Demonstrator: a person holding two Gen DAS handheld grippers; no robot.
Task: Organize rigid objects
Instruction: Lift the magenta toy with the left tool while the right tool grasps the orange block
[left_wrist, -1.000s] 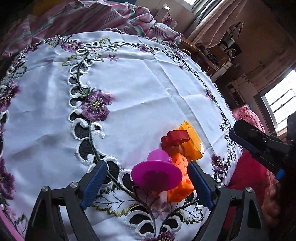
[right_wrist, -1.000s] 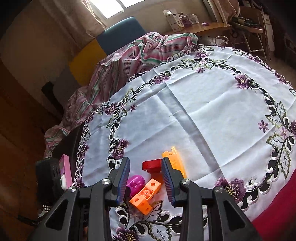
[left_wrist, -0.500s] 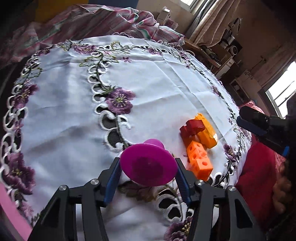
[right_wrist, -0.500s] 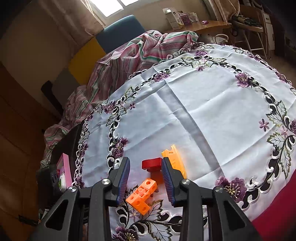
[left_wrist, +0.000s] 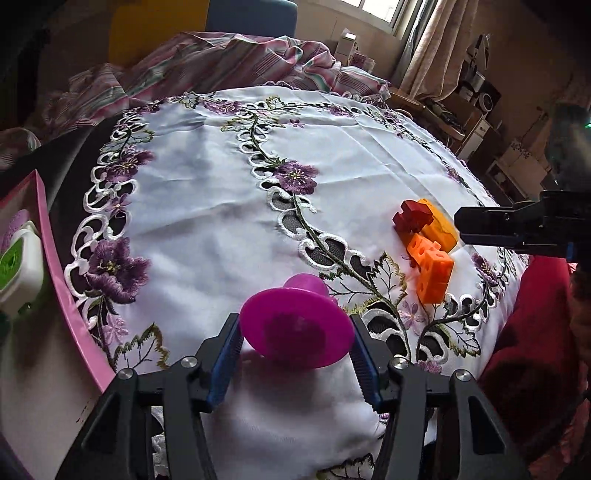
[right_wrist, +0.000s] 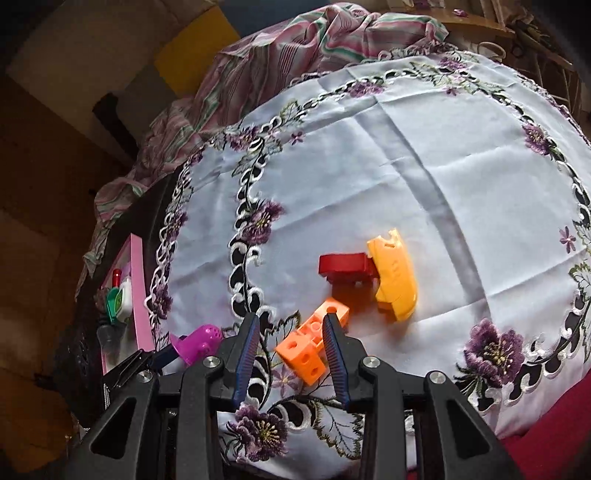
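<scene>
We have just clenched the left tool on the magenta cup and carried it off the bench toward the pink box at left, leaving three blocks under the nearly closed, empty right tool.

Daylight comes in from a window at the back, so the white tablecloth is bright while the room's edges go dim and brownish. Heavy fisheye bend and dark corners in both views. The far right of the left view is smeared.
</scene>
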